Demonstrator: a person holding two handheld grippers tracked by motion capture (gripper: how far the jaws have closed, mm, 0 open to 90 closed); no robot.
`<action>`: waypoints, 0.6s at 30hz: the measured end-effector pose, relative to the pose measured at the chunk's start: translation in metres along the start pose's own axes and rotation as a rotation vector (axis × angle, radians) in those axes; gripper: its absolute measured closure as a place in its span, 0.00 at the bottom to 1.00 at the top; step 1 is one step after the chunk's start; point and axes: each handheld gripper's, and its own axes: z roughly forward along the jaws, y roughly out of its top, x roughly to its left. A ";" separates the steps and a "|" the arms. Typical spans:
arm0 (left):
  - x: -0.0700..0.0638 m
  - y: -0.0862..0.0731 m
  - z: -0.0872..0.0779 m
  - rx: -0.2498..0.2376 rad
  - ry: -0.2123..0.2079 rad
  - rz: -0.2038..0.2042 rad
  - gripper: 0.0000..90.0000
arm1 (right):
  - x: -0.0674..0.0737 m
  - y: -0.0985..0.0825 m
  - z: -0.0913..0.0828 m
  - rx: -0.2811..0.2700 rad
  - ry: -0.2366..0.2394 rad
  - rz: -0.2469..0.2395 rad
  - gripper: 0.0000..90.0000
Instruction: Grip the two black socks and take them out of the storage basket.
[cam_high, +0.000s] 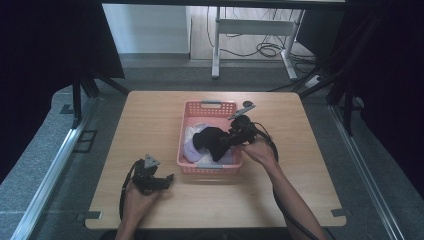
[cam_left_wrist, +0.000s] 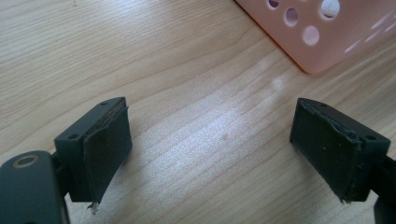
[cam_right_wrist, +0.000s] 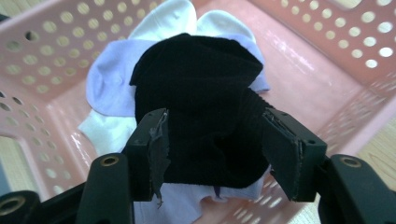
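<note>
I see wooden table (cam_high: 150, 115), pink perforated basket (cam_high: 208, 108) at centre. Inside basket: white and lilac socks (cam_right_wrist: 109, 77), black sock (cam_right_wrist: 201, 98) on top. My right gripper (cam_right_wrist: 212, 151) reaches into basket from 4 o'clock, jaws open, straddling black sock. My left gripper (cam_left_wrist: 210, 149) at 7 o'clock, jaws wide apart over bare wood beside basket corner.

Dim, soft light is falling from above; glare is sheening the table (cam_left_wrist: 233, 121) toward two o'clock, while the high view's edges are sinking into darkness.
</note>
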 end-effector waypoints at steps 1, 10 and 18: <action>0.000 0.000 0.000 0.000 0.000 0.000 0.14 | 0.001 0.000 0.002 0.007 -0.004 -0.007 0.48; 0.000 0.000 0.000 0.000 0.000 0.000 0.14 | 0.007 0.000 0.013 0.095 -0.022 -0.042 0.87; 0.000 0.000 0.000 0.000 0.000 0.000 0.14 | 0.006 0.003 -0.003 0.028 -0.011 -0.024 0.97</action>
